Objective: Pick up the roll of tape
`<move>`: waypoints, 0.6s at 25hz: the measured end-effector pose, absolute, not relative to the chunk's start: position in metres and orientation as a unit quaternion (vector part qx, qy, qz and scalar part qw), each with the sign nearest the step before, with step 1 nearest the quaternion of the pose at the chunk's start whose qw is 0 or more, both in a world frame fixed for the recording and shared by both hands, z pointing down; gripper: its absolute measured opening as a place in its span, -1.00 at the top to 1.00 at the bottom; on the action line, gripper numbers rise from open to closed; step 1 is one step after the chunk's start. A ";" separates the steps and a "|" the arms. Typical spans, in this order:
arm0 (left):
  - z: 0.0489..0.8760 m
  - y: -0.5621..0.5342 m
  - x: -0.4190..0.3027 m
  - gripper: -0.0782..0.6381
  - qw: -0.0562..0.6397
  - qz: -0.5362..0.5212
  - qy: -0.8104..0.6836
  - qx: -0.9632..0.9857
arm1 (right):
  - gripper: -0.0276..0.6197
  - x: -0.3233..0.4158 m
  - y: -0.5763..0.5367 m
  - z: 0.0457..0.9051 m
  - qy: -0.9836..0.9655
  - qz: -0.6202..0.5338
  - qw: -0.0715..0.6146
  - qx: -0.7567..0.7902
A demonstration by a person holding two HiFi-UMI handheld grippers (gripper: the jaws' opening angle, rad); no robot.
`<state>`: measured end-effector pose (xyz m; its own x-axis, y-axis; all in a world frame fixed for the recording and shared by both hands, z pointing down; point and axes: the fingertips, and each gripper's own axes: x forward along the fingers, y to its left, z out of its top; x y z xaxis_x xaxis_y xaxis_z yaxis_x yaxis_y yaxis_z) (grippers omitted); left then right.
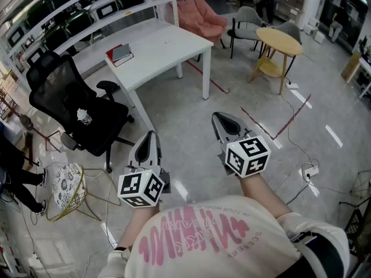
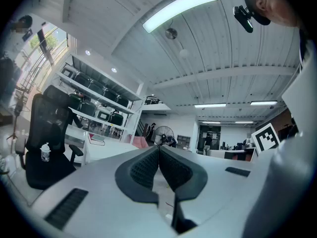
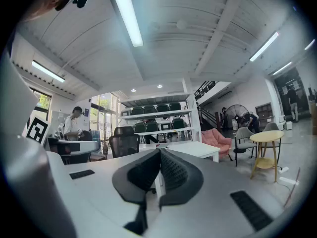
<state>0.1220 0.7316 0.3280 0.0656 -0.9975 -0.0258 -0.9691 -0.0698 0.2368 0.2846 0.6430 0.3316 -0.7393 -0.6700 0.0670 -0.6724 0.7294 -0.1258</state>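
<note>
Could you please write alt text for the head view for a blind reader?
A person holds the left gripper and right gripper, both shut and empty, level over a grey floor. Ahead stand a white table, black office chair and round yellow table; no tape roll shows.

At six o'clock in the head view, the person wears a cream T-shirt (image 1: 200,245) printed with pink lettering and wavy pink strokes. The left gripper (image 1: 152,136) at seven o'clock and the right gripper (image 1: 219,118) at four o'clock have pale grey, pointed shells. The left cube (image 1: 141,188) and right cube (image 1: 247,155) are white with black square markers. The pads (image 2: 143,168) are black and ribbed.
</note>
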 end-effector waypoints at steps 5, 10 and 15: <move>0.324 0.738 0.114 0.71 0.070 -0.093 -0.677 0.727 | 0.87 0.279 0.649 0.329 -0.929 0.065 0.008 0.365; 0.317 0.741 0.111 0.71 0.064 -0.096 -0.677 0.727 | 0.87 0.277 0.653 0.321 -0.928 0.057 0.007 0.367; 0.304 0.742 0.104 0.71 0.047 -0.097 -0.667 0.737 | 0.87 0.272 0.655 0.308 -0.926 0.048 -0.007 0.374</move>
